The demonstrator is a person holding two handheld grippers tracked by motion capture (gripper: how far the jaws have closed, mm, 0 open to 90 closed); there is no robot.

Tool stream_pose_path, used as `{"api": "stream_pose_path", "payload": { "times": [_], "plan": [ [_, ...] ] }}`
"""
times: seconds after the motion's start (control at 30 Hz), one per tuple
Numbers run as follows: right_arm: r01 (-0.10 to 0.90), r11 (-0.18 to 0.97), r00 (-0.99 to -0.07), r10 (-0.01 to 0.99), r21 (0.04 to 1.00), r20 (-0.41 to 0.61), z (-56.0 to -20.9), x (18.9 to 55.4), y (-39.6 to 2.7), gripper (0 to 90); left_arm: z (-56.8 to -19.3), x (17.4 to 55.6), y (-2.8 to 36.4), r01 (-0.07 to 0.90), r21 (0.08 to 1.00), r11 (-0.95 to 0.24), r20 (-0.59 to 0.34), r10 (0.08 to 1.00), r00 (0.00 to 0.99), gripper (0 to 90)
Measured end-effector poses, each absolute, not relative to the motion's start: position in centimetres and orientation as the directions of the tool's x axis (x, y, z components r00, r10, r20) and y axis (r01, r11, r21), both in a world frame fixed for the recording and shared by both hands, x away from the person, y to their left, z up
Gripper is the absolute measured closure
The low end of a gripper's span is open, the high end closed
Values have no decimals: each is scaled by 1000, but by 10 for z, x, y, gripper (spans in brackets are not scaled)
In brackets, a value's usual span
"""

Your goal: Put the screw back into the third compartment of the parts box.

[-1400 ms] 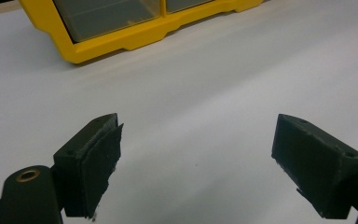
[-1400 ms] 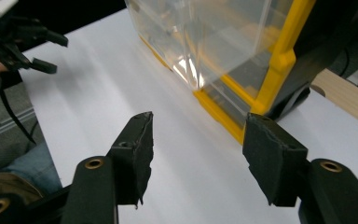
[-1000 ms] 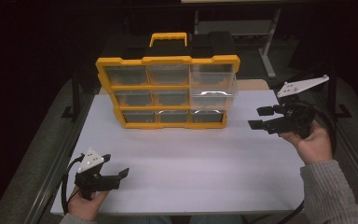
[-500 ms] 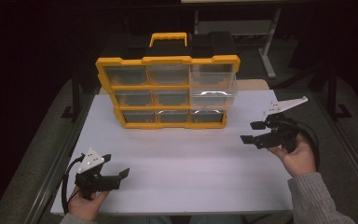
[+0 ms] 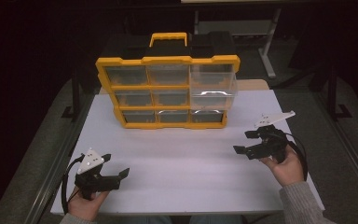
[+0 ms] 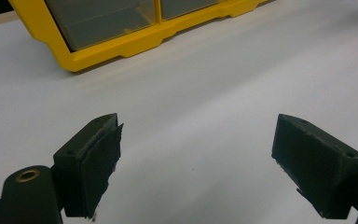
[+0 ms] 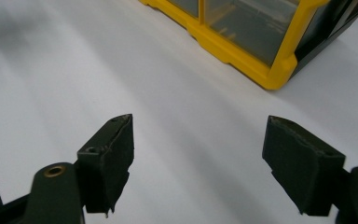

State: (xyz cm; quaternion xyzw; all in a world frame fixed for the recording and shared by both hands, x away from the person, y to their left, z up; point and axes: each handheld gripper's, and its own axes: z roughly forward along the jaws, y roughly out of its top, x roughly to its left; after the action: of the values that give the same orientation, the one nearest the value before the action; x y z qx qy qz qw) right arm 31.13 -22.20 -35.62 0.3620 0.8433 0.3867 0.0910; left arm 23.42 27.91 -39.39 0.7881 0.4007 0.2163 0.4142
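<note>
A yellow and black organiser box [image 5: 168, 91] with clear drawers stands upright at the back of the white table [image 5: 186, 163]; one drawer [image 5: 213, 91] at its right sticks out. My left gripper [image 5: 114, 169] rests low at the front left, open, nothing between its jaws; its own view has the box's lower corner [image 6: 84, 56] ahead. My right gripper [image 5: 244, 142] hovers at the right, pointing left, open and empty; its jaws have just been opening. The box's bottom corner [image 7: 270, 70] lies ahead in the right gripper view.
Dark floor surrounds the table, with metal rails [image 5: 51, 163] along its left side and table legs [image 5: 268, 51] behind the box. The white surface between the two grippers is bare.
My right hand has come down and slightly nearer the front edge, and its jaws stand wider. The left hand and the box have not moved.
</note>
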Motion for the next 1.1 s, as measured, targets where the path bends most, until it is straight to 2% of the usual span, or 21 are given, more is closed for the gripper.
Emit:
{"api": "stream_pose_path", "payload": {
  "times": [0.43, 1.1],
  "plan": [
    [555, 416, -706, 694, 720, 143, -386, 304, -222, 198, -394, 234, 277, 446, 831, -332, 3, 805, 593, 148],
    [560, 355, -665, 732, 748, 150, -412, 282, -234, 157, -397, 233, 273, 437, 829, -348, 0, 782, 624, 142]
  ]
}}
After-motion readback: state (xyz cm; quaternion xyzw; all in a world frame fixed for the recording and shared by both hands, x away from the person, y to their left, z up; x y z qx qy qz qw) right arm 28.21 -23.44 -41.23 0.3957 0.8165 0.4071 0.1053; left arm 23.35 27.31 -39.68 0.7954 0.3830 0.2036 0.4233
